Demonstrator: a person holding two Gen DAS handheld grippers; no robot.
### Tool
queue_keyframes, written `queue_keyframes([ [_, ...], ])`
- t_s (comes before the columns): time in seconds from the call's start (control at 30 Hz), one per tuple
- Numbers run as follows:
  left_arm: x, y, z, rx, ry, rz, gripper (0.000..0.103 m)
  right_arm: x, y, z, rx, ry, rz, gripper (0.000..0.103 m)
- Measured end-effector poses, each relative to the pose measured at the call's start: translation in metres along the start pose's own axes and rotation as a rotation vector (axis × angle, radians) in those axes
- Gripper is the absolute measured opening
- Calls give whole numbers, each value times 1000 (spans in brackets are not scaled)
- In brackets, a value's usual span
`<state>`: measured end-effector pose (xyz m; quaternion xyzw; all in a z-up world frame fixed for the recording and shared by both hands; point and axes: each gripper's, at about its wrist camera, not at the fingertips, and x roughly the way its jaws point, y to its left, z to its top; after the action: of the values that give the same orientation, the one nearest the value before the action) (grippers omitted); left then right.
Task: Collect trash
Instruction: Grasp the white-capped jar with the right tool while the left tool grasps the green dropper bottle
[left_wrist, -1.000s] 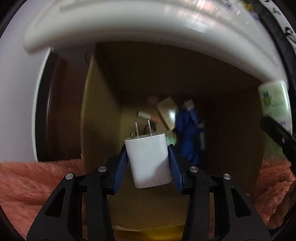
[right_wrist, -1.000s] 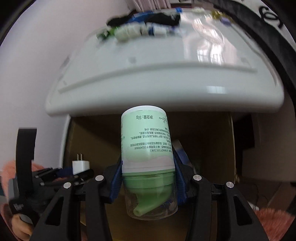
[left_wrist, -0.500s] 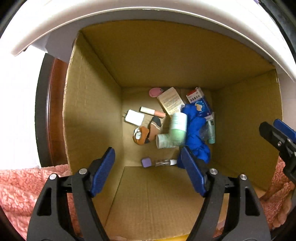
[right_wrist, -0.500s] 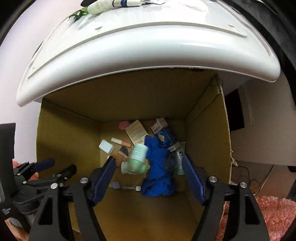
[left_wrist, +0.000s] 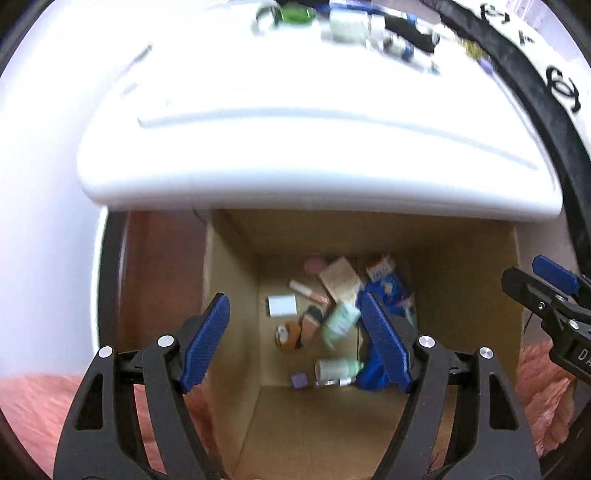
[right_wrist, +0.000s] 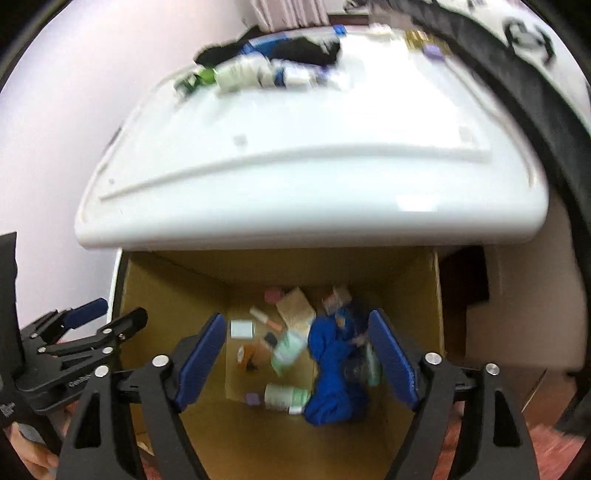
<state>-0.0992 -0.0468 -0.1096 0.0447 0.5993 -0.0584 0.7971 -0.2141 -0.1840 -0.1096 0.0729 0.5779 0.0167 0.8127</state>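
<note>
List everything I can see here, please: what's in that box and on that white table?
Cardboard box: one, brown, open, under the table edge.
White charger: one, box floor, left.
Green bottles: two, pale green, one mid-floor, one nearer.
Blue cloth: one, box floor, right.
Pink disc: one, far end of the floor.
Small cartons and tubes: several, far end; blurred.
White table: one, above the box.
Clutter on the table: bottles and dark items, far edge; too blurred to count.
Pink fluffy rug: beside the box.
Left gripper: black, blue fingers, open, empty.
Right gripper: same, open, empty.
</note>
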Motion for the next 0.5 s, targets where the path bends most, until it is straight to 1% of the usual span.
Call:
queue_keyframes([
  [0.07,-17,7,17,-40,-56,8,73,-7,8,25,-56,-38,-27,82],
  [0.13,-27,16,33,-85,-95,1,86,-11,20,57,-112,-76,-81,82],
  [0.2,-32,25,53,-120,-128,15,86,-11,34,92,-172,-107,-108,82],
  [0.27,-33,32,65,-145,-156,24,86,-8,47,121,-237,-124,-96,83],
  [0.3,-33,36,69,-158,-171,31,86,-2,59,141,-297,-127,-68,86],
  [0.33,-31,39,70,-165,-184,37,86,3,66,153,-337,-117,-39,86],
  [0.37,-30,41,70,-165,-195,37,86,12,75,168,-388,-103,9,86],
  [0.4,-30,44,70,-159,-198,38,86,20,84,183,-425,-98,25,86],
  [0.47,-25,47,73,-159,-165,25,86,37,97,205,-476,-88,24,86],
  [0.5,-21,50,74,-170,-147,-11,86,43,102,212,-493,-84,13,86],
])
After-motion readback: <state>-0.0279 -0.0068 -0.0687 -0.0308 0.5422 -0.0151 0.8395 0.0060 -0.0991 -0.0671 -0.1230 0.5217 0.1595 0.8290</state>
